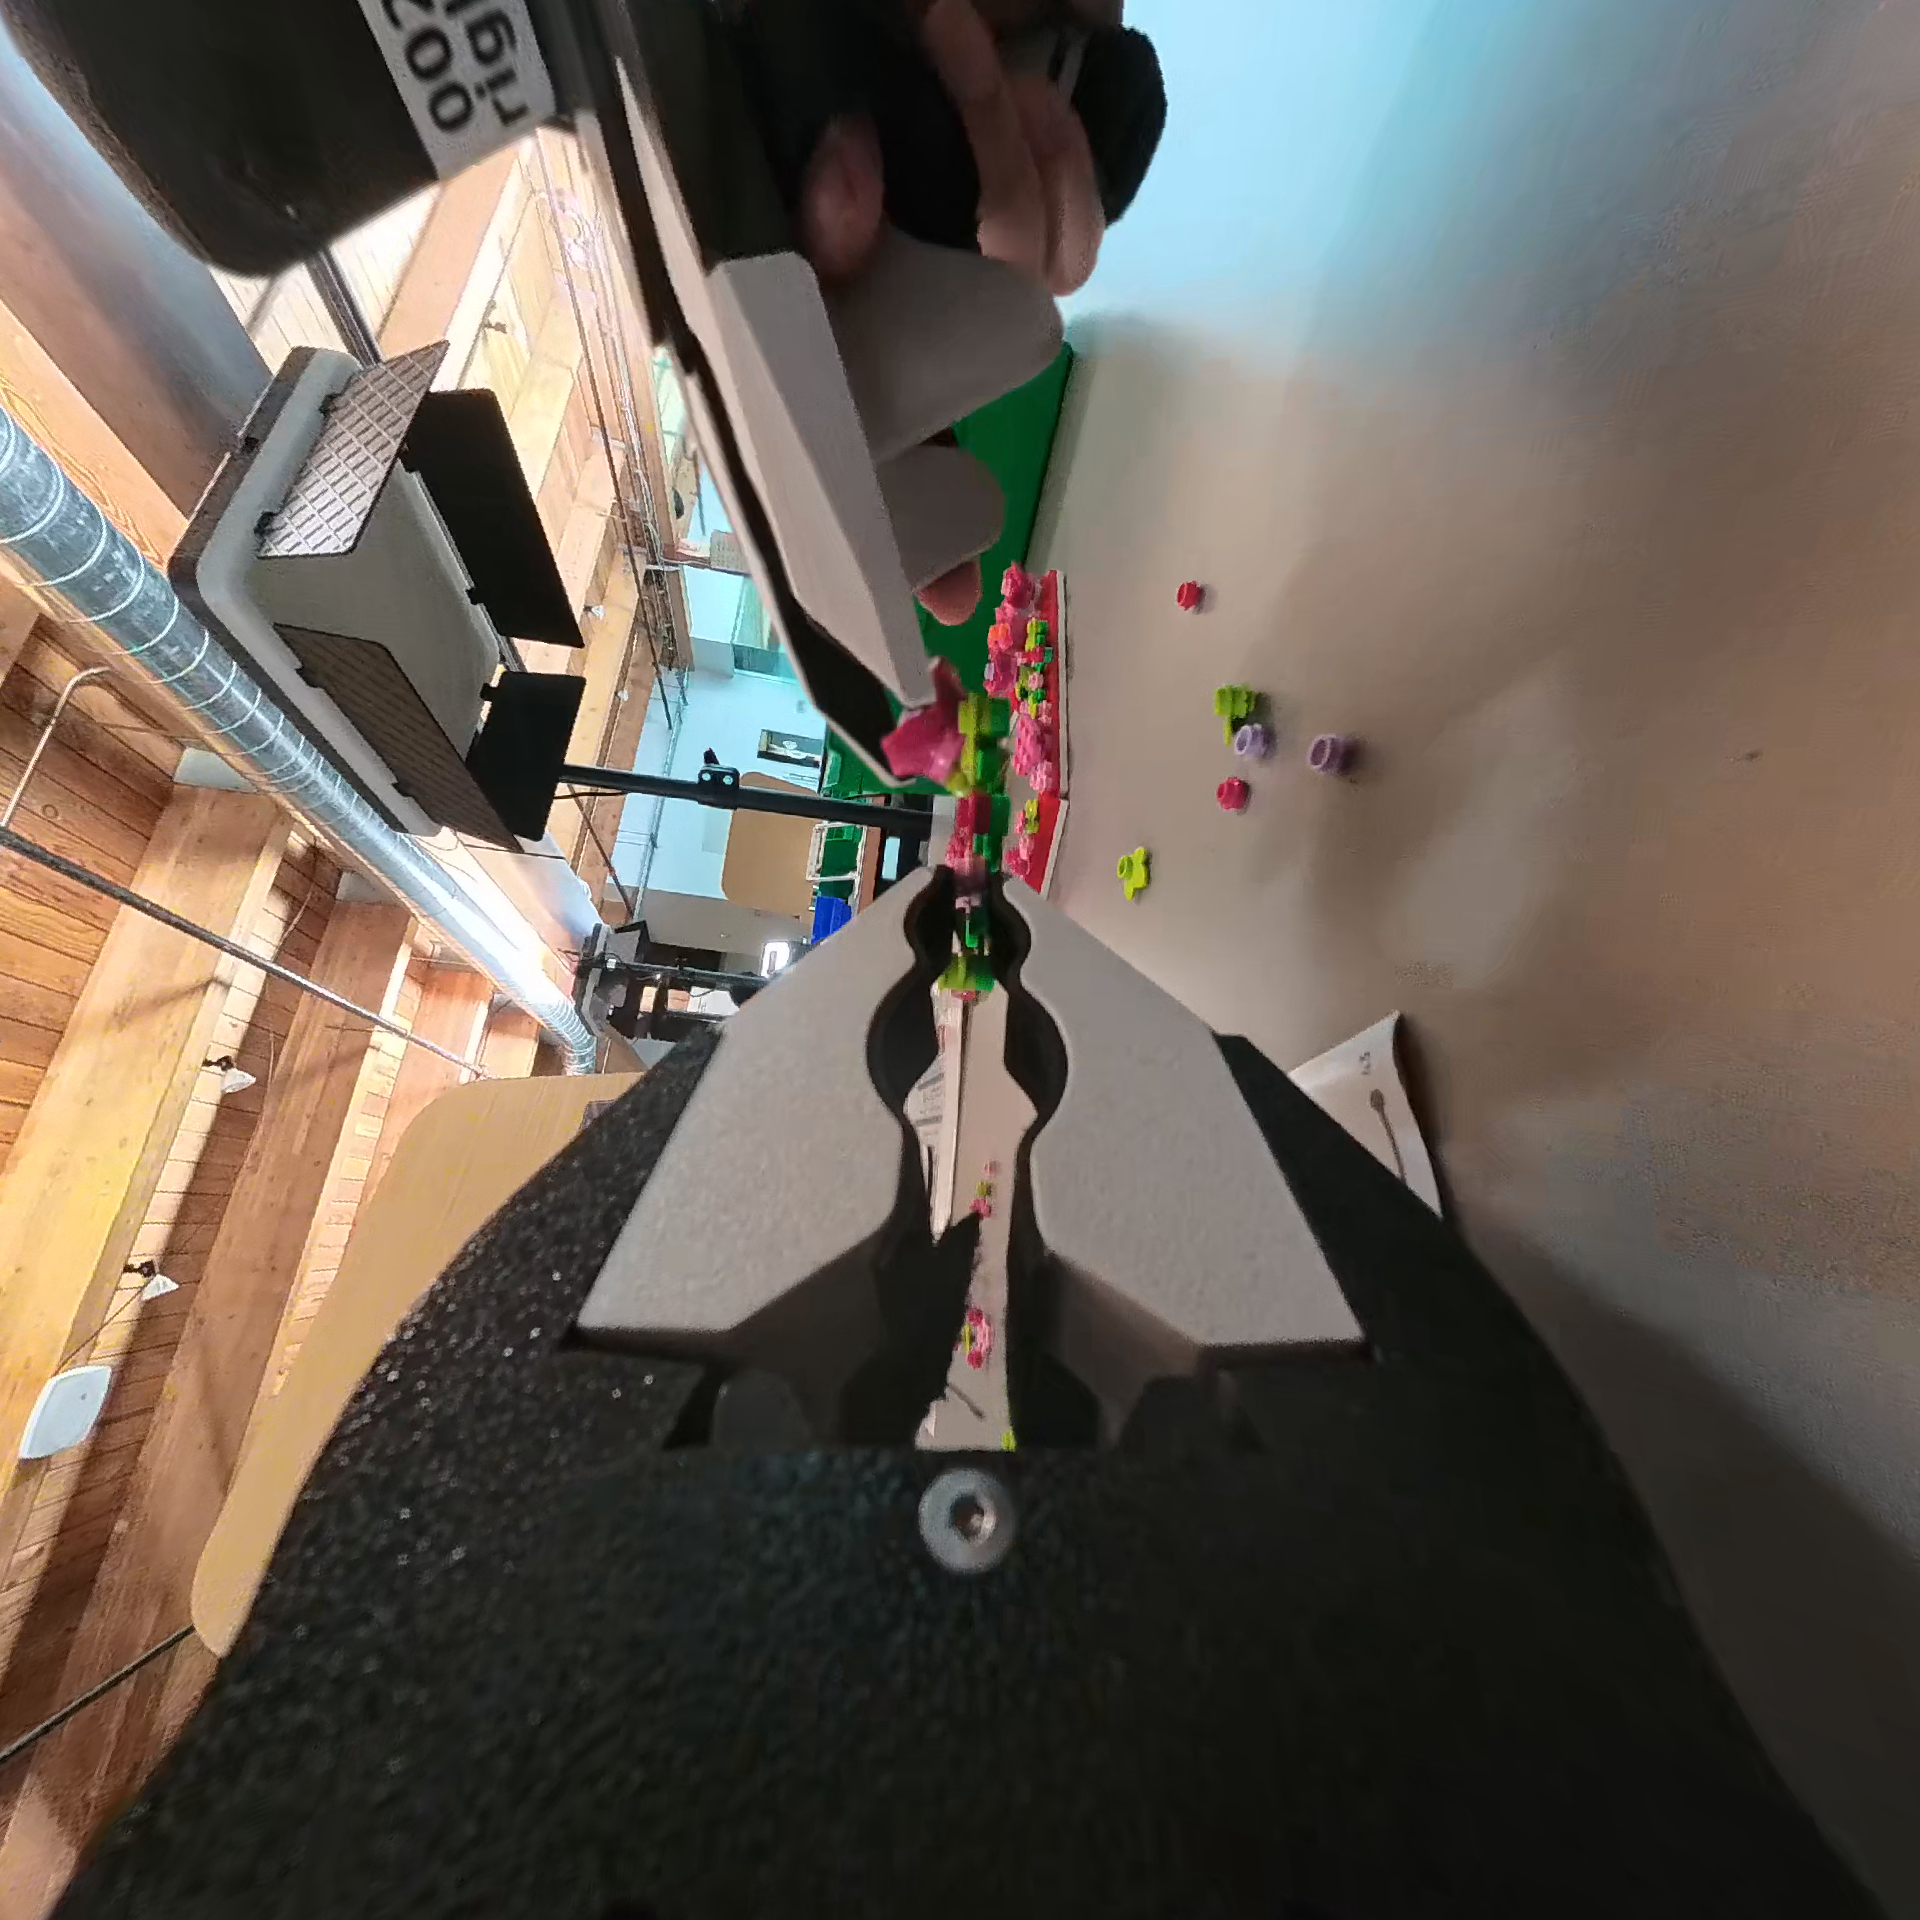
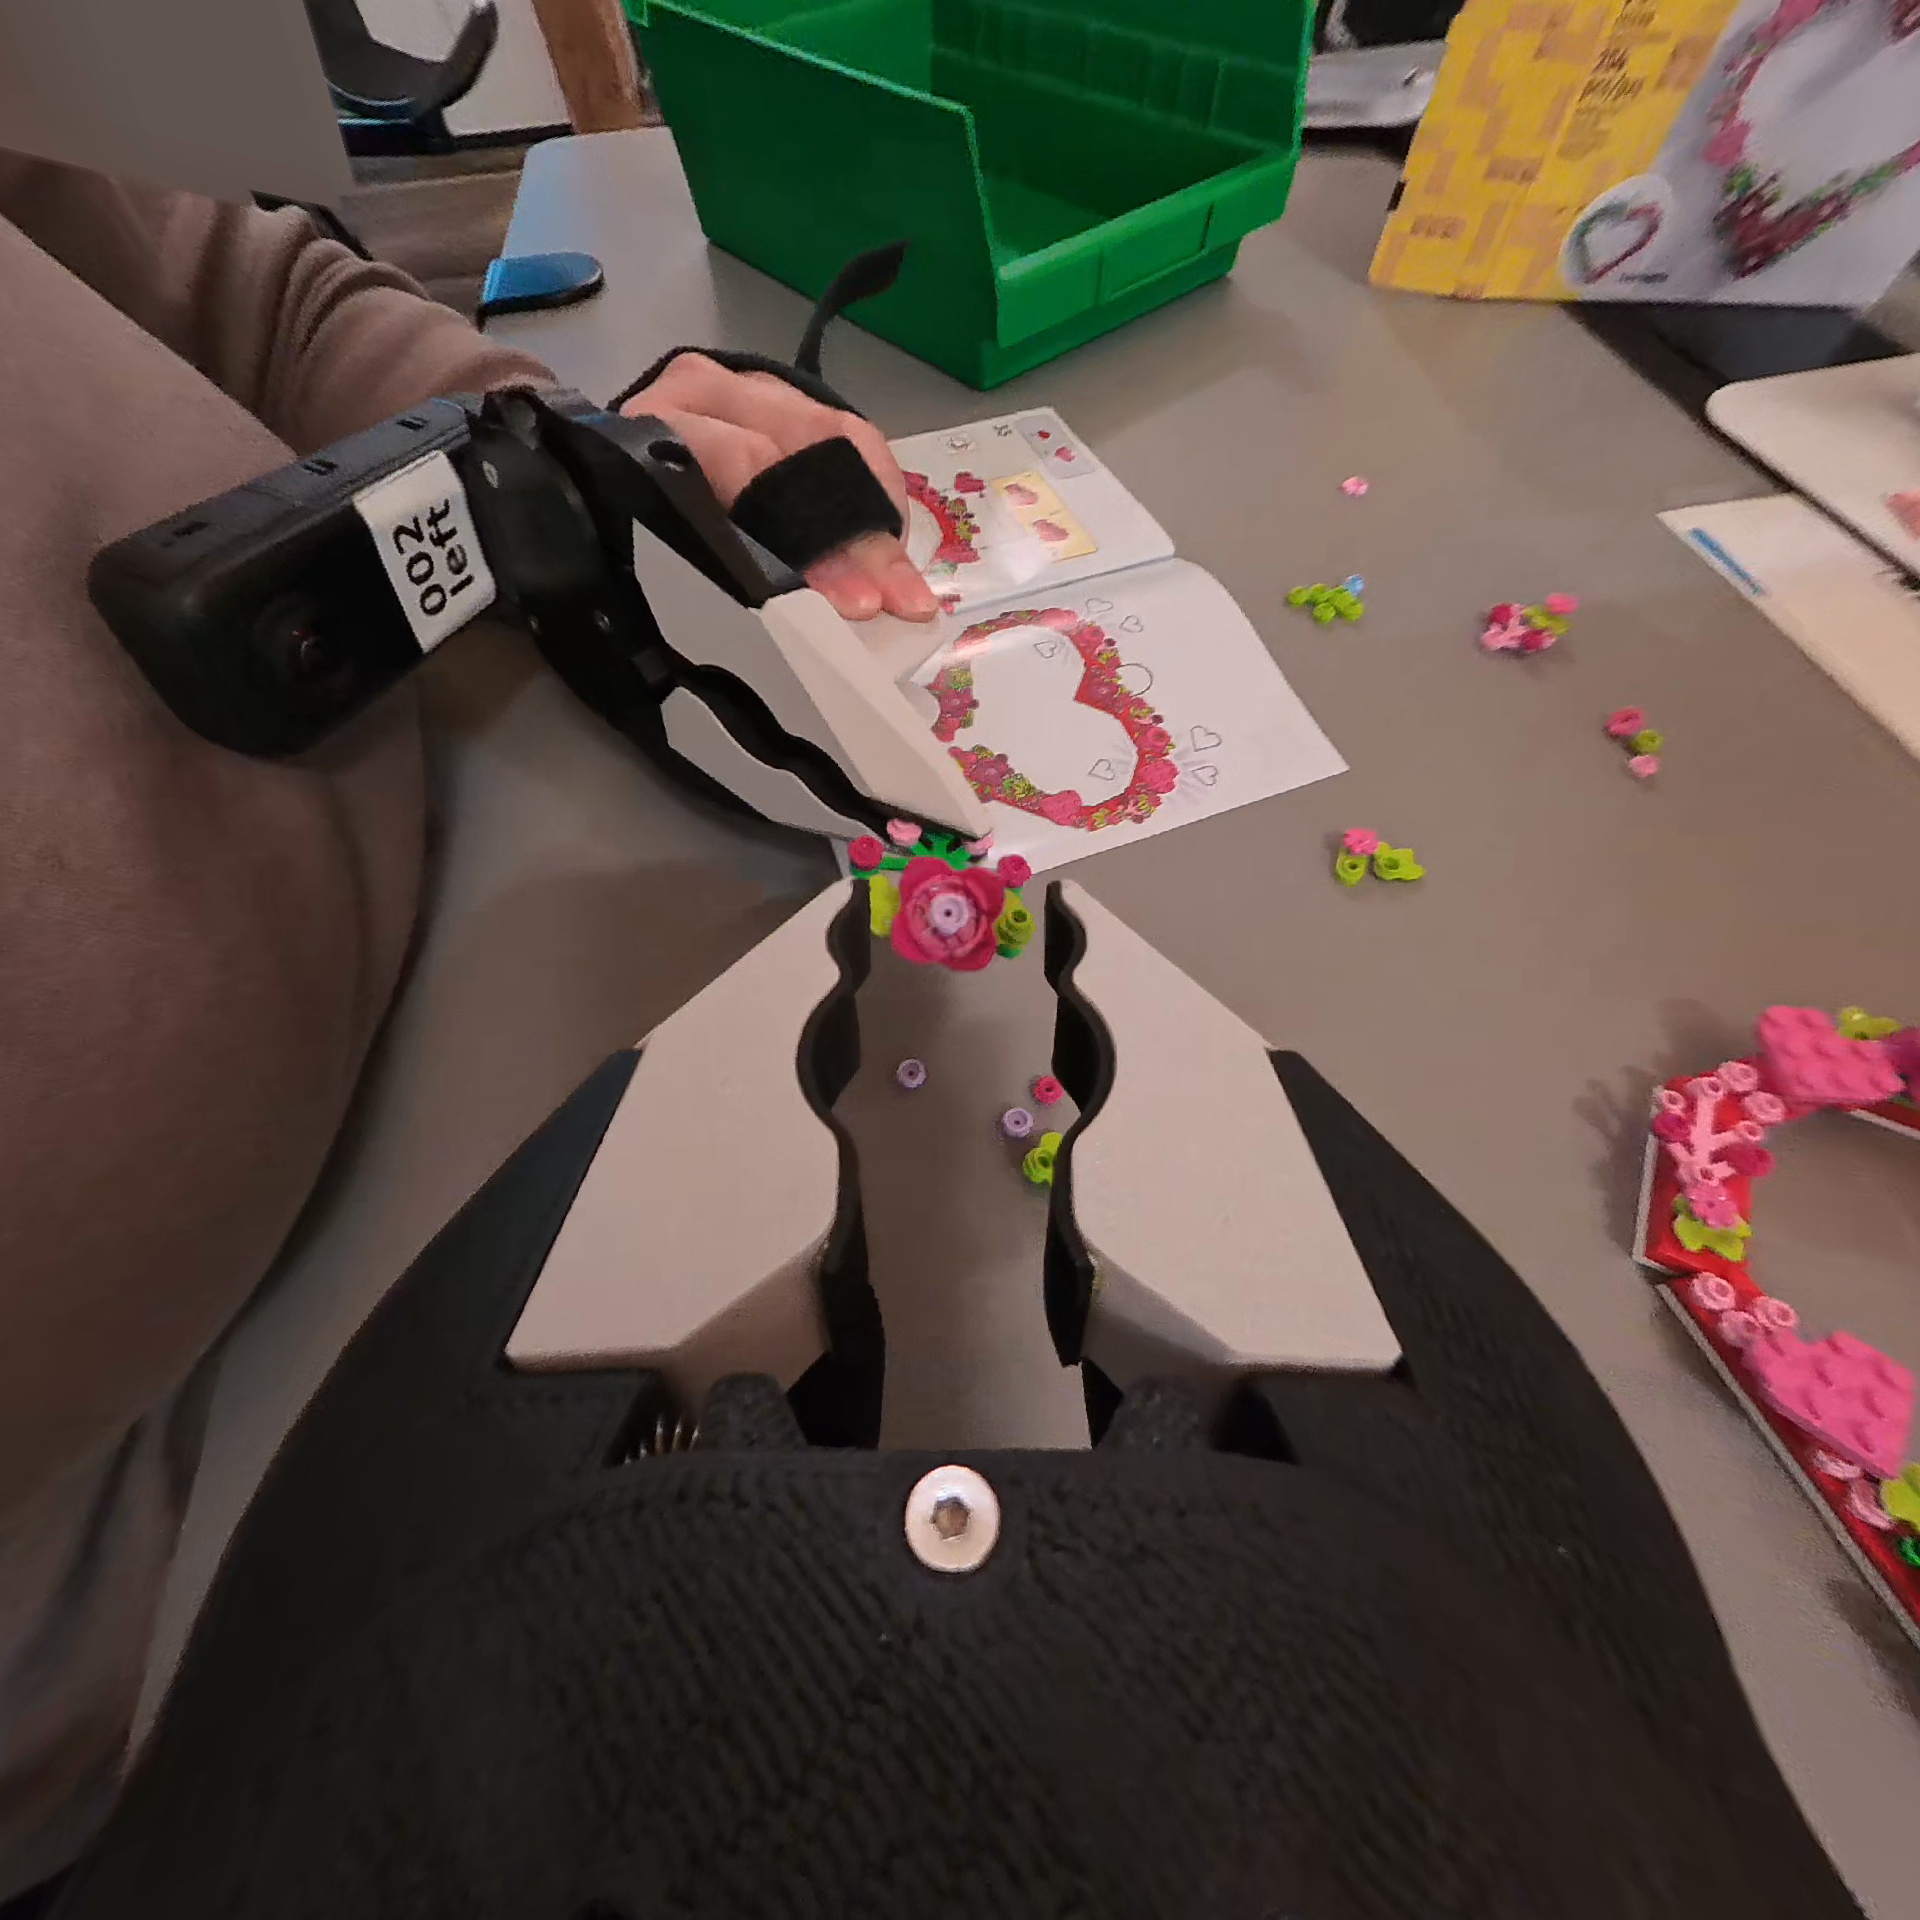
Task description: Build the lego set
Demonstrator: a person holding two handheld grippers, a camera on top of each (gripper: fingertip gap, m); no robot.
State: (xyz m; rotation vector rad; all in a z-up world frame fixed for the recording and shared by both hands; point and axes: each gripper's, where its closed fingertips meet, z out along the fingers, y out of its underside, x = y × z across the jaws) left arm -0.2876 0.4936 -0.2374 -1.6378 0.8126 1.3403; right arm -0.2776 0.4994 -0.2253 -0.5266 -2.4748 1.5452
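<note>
A small flower cluster (image 2: 948, 914), a magenta rose with lime leaves on a green stem, is held above the grey table (image 2: 1455, 1039). My left gripper (image 2: 930, 831) comes in from the left and is shut on its stem; in the left wrist view (image 1: 971, 899) the jaws pinch the green part (image 1: 971, 930). My right gripper (image 2: 951, 902) is open, with one fingertip on each side of the rose; whether they touch it I cannot tell. It also shows in the left wrist view (image 1: 914, 717), just above the rose (image 1: 923, 743). The red heart frame (image 2: 1756, 1226) lies at the right.
An open instruction booklet (image 2: 1101, 717) lies behind the flower. A green bin (image 2: 1039, 208) and the set's box (image 2: 1558, 156) stand at the back. Loose flower and leaf pieces (image 2: 1380, 862) are scattered on the table, some under my right gripper (image 2: 1018, 1122). A person's sleeve (image 2: 156, 831) fills the left. My left and right fingertips are right by each other.
</note>
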